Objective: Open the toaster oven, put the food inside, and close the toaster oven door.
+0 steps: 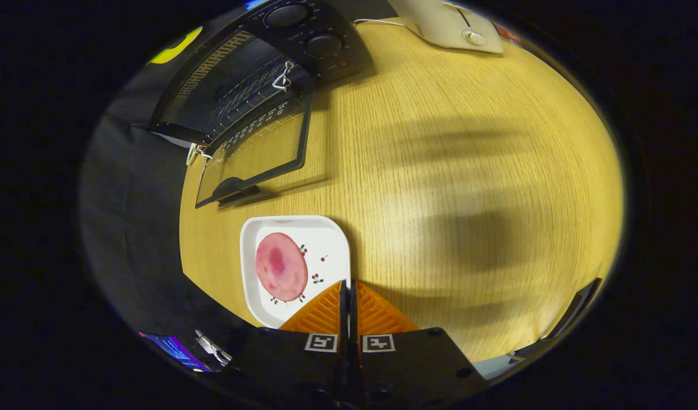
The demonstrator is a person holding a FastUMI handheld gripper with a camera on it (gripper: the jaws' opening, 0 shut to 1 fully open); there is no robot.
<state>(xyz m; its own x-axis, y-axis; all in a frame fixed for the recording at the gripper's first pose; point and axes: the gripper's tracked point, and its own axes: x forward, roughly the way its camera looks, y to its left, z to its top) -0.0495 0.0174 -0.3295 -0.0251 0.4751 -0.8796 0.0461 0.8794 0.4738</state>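
So the jaws [347, 285] are pressed together with basically no gap between the two fingers, and there's nothing caught between them. They hang over the wooden surface [468, 171], with the tips right at the near corner of the white square plate [331, 236].

Taking that plate as the landmark: the food, a round pink slice of something like ham [281, 266], lies flat on it, off toward the side away from the fingers. The plate has little cherry-type prints on its bare part. It sits close to the surface's edge, with dark cloth past that edge.

Beyond the plate, further from the fingers, the toaster oven [309, 40] stands with its glass door [254, 154] folded all the way down and open, so the door's handle end points back toward the plate, a bit apart from it. You can see the wire rack through the opening, and two knobs on the control panel.

Way past the plate on the far side of the surface there's a pale toaster-looking appliance [451, 25] with a white cord.
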